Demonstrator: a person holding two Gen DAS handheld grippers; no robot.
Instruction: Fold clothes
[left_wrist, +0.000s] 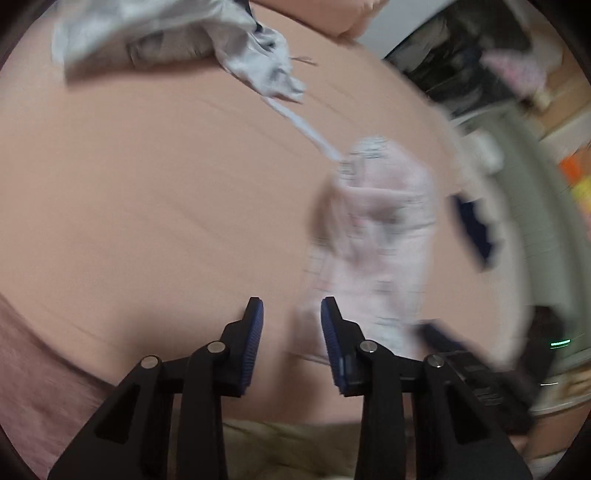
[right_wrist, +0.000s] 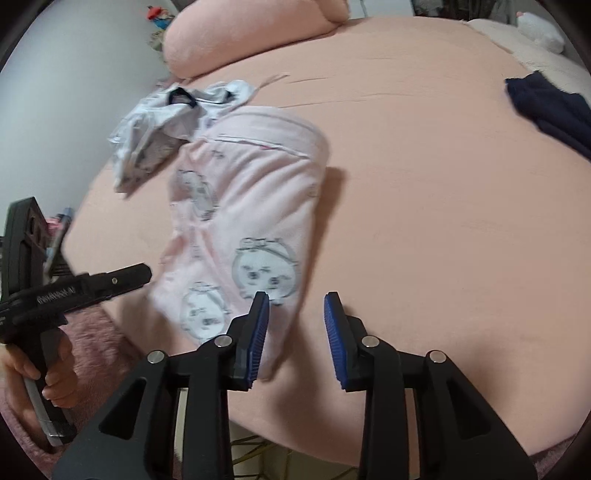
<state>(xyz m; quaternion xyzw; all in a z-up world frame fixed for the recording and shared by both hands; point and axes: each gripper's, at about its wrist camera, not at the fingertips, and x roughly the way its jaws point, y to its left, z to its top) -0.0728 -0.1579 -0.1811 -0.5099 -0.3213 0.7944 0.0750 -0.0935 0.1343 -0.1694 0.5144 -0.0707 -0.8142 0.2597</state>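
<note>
Pink garment (right_wrist: 240, 218): lies lengthwise on the pink bed sheet (right_wrist: 424, 221), doubled over, so I judge one fold done.
Left gripper (left_wrist: 291, 321): jaws apart, empty, beside its near end.
Right gripper (right_wrist: 296, 314): jaws apart, nothing between them, garment edge just left.
Grey garment (right_wrist: 162, 125): crumpled beyond, waiting.

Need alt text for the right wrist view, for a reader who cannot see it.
A pale pink garment printed with cartoon faces lies on a peach bedsheet, just beyond the open right tool, which holds nothing. A crumpled light grey garment lies farther back, a dark navy garment lies at far right, and the left tool enters from the left.
</note>
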